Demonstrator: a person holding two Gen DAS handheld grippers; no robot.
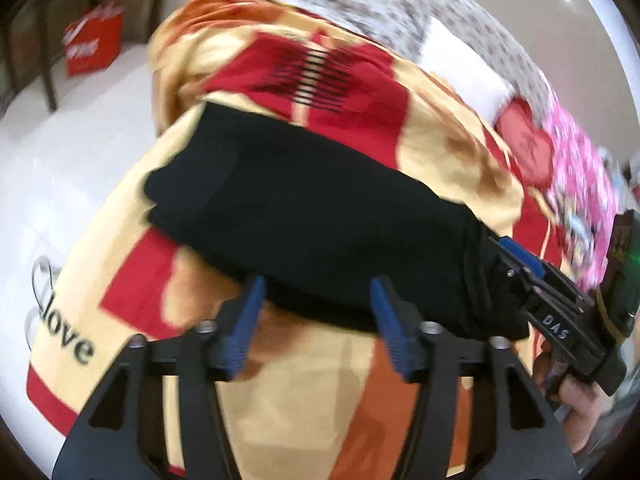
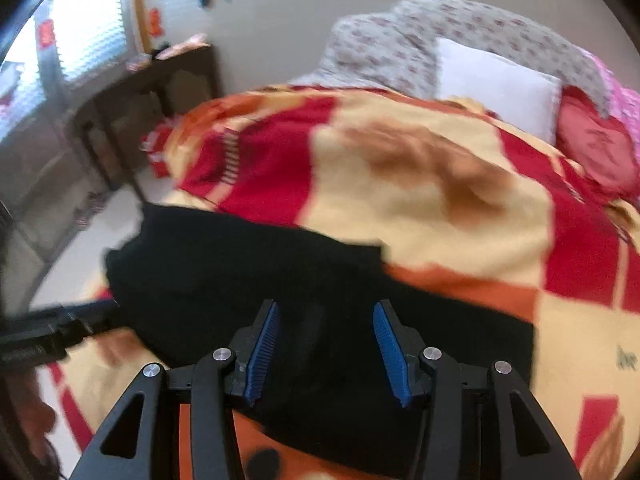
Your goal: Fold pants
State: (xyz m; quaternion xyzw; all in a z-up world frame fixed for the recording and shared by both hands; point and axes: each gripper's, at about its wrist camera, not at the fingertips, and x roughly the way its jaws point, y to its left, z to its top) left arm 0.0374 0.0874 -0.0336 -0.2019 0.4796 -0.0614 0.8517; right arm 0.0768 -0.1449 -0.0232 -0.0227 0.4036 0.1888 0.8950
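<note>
Black pants [image 1: 312, 216] lie folded in a long thick band across a red, cream and orange blanket [image 1: 320, 392] on a bed. My left gripper [image 1: 318, 282] stands open at the band's near edge, its blue pads [image 1: 250, 320] wide apart and pressing on nothing. In its own view my right gripper [image 2: 326, 306] hovers open over the pants [image 2: 248, 272], both ribbed pad faces bare. From the left wrist view the right gripper [image 1: 520, 258] sits at the bunched right end of the pants. The left gripper [image 2: 56, 332] shows blurred at the pants' left end.
A white pillow [image 2: 496, 84], a floral quilt [image 2: 400, 36] and a red cushion [image 2: 600, 148] lie at the head of the bed. A dark wooden table [image 2: 160, 92] and a red bag [image 1: 94, 40] stand on the white floor beside it. A hand [image 1: 576, 396] holds the right gripper.
</note>
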